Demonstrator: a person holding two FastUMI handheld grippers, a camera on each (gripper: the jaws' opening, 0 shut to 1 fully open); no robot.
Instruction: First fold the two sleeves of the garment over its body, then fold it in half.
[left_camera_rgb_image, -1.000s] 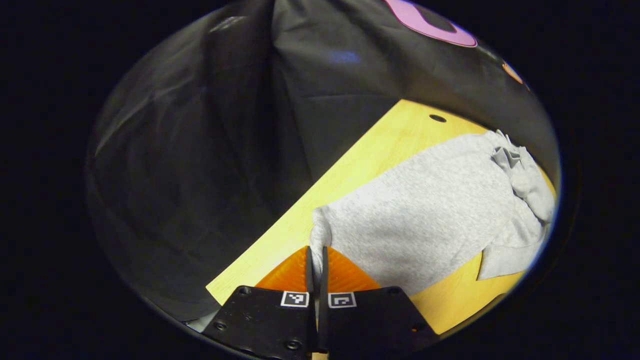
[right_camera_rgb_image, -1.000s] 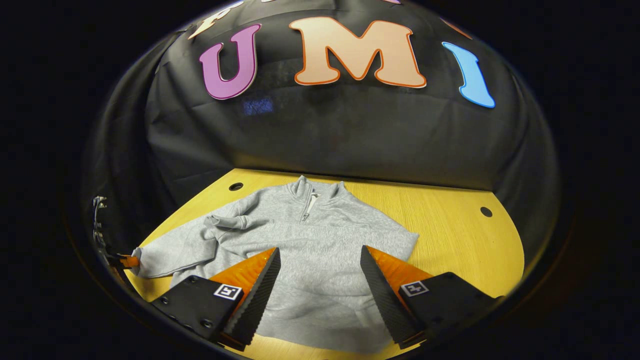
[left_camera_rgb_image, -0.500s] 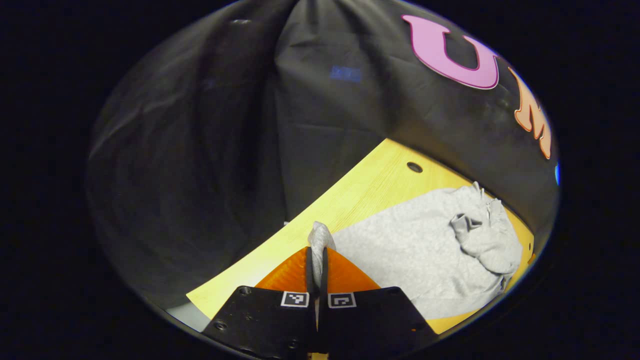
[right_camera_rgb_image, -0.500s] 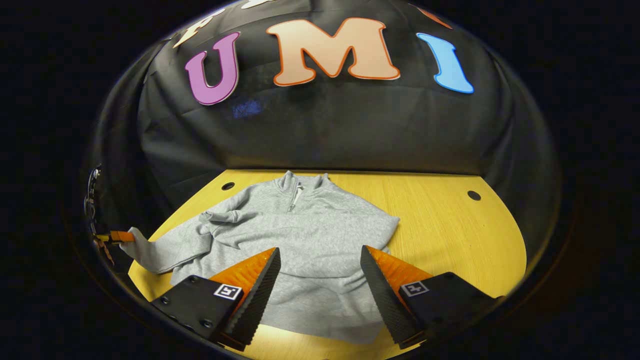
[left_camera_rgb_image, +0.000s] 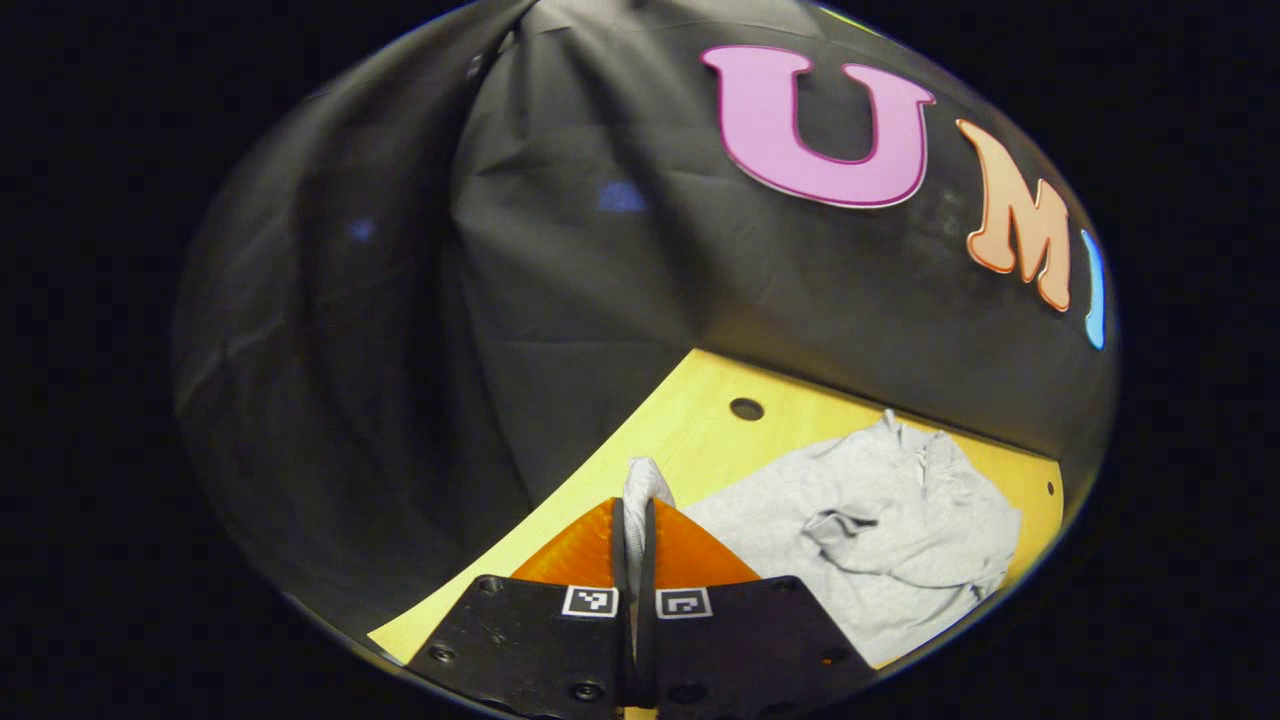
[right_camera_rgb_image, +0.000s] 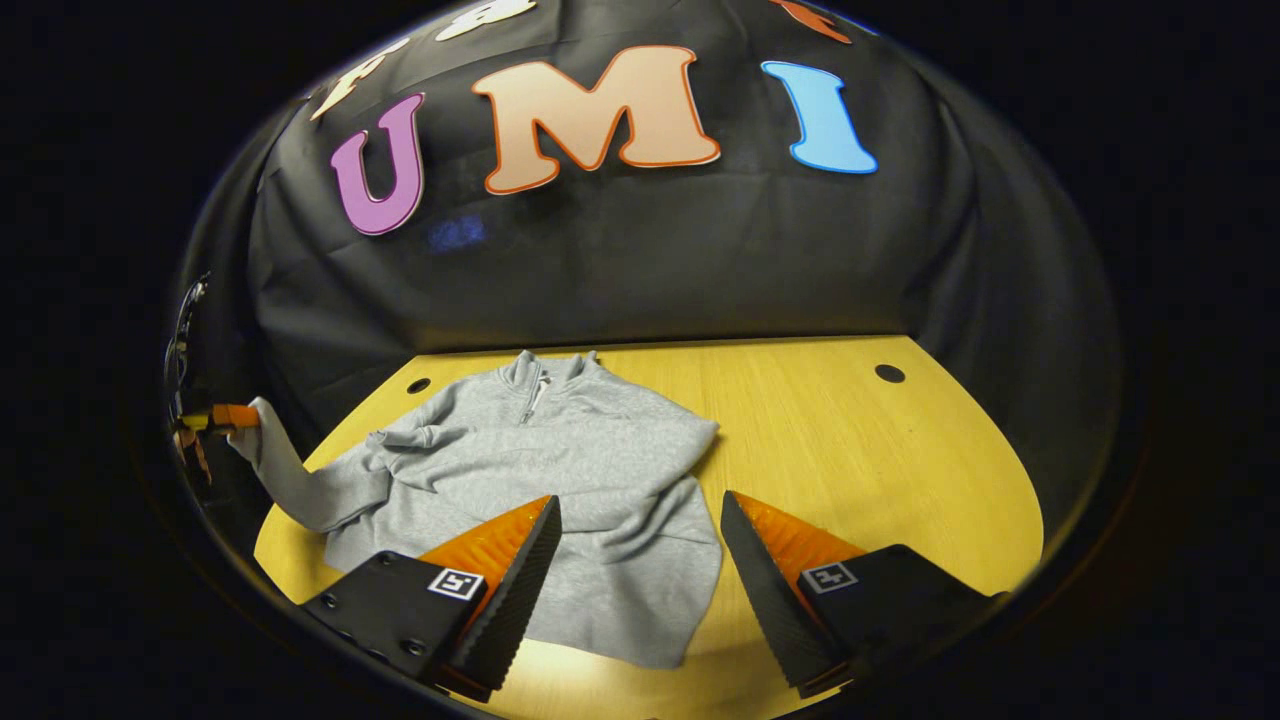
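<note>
Left gripper (left_camera_rgb_image: 633, 520) clamped on the sleeve cuff (left_camera_rgb_image: 641, 480), lifted off the table (right_camera_rgb_image: 850, 440); right gripper (right_camera_rgb_image: 640, 560) spread apart, empty, above the sweatshirt (right_camera_rgb_image: 560, 470). Risk — thin pinch slips, or drag shifts the unweighted body.

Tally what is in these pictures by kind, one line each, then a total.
Grey garment: 1
Wooden table: 1
Tongs: 2, the left tongs clamped on the garment's sleeve cuff, the right tongs open above the garment
Round holes in the table: 2
Total: 6
</note>
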